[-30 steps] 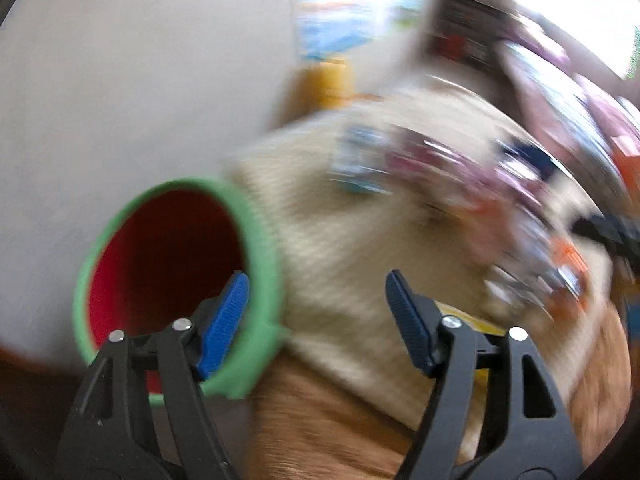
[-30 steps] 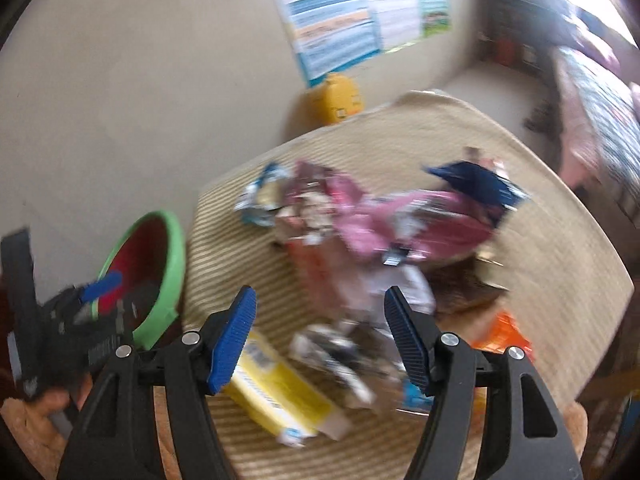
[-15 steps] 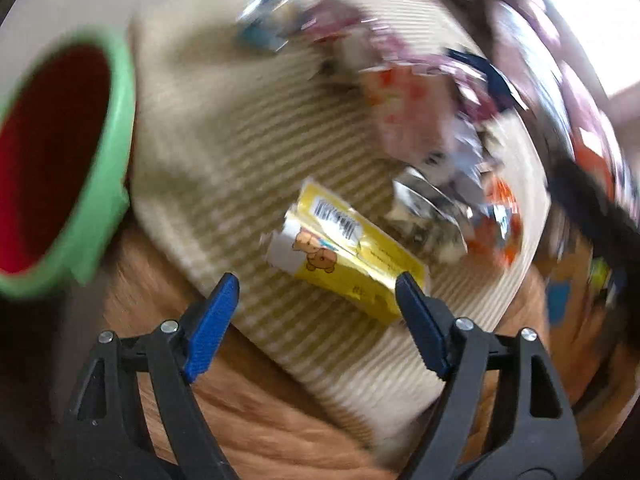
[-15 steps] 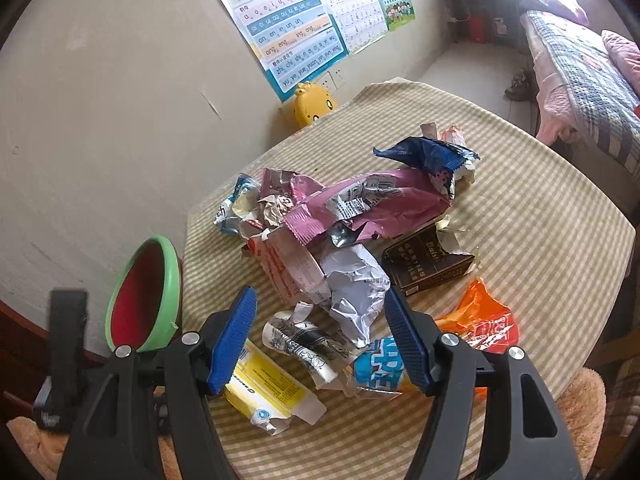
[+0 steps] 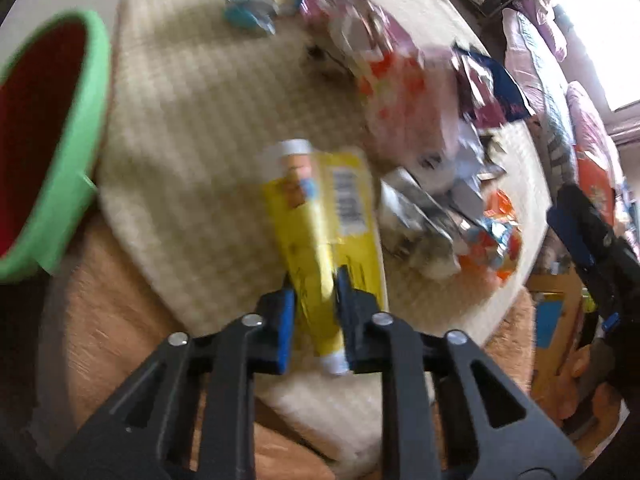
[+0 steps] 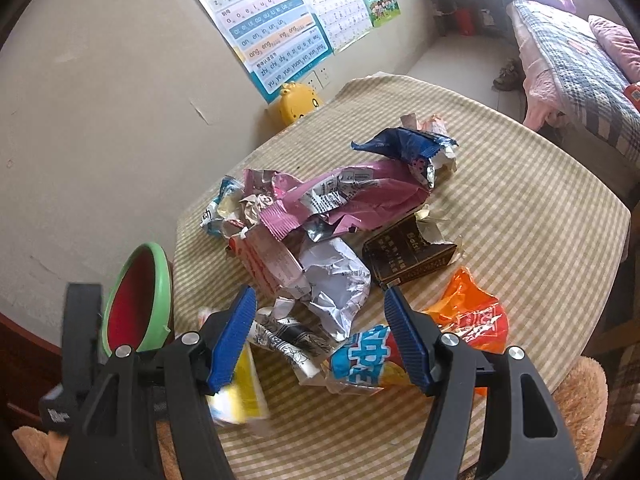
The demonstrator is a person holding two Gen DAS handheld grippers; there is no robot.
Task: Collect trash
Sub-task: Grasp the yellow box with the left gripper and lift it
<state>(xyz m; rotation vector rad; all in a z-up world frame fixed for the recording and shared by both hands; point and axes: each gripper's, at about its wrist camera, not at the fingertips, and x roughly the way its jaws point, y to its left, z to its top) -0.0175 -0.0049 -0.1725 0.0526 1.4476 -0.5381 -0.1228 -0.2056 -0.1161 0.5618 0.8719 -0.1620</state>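
Yellow wrapper point(image 5: 320, 216) between closing left tool point(image 5: 314, 304) pads; crumpled wrappers point(image 6: 320, 216) alongside, right tool point(image 6: 320, 320) spread.

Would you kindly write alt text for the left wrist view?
The left gripper is closing its jaws on the near end of a yellow packet lying on a striped tablecloth. A green bin with a red inside stands at left; crumpled wrappers lie beyond.

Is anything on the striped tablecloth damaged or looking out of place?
Yes. The dark brown cardboard box has a torn-open top corner, and crumpled foil and plastic wrappers lie heaped across the striped tablecloth, outside the green-rimmed red bin.
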